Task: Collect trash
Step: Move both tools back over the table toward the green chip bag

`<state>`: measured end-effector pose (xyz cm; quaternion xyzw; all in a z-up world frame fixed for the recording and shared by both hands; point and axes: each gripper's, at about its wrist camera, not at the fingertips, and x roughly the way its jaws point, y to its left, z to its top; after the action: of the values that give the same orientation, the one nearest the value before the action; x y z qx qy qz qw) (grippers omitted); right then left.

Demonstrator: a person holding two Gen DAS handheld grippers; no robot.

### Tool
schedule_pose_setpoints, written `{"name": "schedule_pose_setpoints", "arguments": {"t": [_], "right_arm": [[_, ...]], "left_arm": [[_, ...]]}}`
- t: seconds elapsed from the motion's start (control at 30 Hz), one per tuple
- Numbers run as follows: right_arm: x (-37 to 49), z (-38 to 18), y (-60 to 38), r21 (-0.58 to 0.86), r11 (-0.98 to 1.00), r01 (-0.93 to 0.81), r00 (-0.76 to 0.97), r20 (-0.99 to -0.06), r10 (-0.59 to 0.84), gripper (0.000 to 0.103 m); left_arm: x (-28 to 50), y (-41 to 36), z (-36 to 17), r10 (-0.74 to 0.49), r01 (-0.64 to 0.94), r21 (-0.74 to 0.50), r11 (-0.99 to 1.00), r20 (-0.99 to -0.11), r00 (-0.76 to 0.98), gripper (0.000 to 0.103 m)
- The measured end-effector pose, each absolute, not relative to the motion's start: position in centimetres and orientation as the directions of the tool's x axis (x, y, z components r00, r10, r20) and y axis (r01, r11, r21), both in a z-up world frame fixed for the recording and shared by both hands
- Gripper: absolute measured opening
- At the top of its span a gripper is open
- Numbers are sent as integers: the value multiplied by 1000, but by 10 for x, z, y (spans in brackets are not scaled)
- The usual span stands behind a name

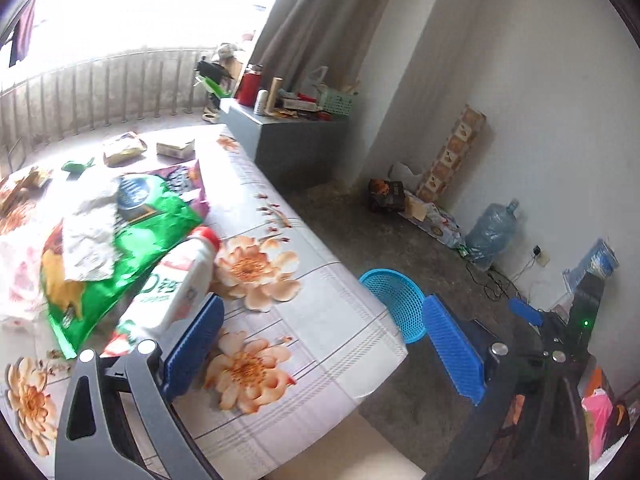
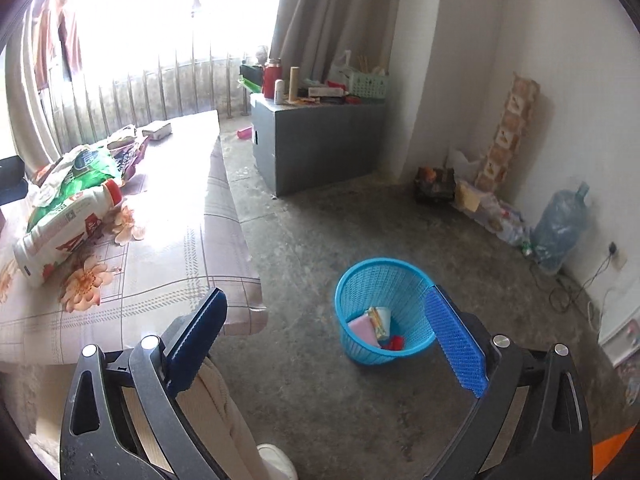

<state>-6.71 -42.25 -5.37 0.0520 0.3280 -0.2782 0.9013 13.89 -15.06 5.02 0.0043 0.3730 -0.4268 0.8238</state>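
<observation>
In the left wrist view a white bottle with a red cap (image 1: 176, 280) lies on the flowered table (image 1: 320, 280), against a green bag (image 1: 132, 236) with crumpled paper (image 1: 92, 232) on top. My left gripper (image 1: 324, 304) hangs open over the table's near corner with nothing between its fingers, and its left pad is just short of the bottle. My right gripper (image 2: 326, 296) is open and empty above the floor. Just beyond it stands a blue mesh basket (image 2: 360, 276) holding a pink piece, a white cup and something red. The same basket (image 1: 392, 292) shows half hidden behind the table corner.
A purple bag (image 1: 188, 180), a yellow packet (image 1: 124, 148) and a small carton (image 1: 176, 148) lie farther back on the table. A cluttered grey cabinet (image 2: 320, 140) stands by the curtain. A water jug (image 2: 560, 228), boxes and cables line the right wall. A trouser leg and white shoe (image 2: 276, 460) are below my right gripper.
</observation>
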Motion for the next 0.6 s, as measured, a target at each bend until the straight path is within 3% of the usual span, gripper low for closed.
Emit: {"name": "schedule_pose_setpoints", "arguments": {"t": [0.13,0.3,0.6], "right_arm": [[-64,-43,-405,-95,880,465,689,-586,-427,95],[-60,-27,-395,63,928,368,797,-535,-280,95],[-18,-12,-365,215,952,217,835,-547,-67,93]], "left_arm": [[145,-89,48,-667,622,-326,712,-589,455,97],[149,-24,41,-599,516,-327,792,-577,554,97],[180,51,30,-486,338,-351,873,-574,659,97]]}}
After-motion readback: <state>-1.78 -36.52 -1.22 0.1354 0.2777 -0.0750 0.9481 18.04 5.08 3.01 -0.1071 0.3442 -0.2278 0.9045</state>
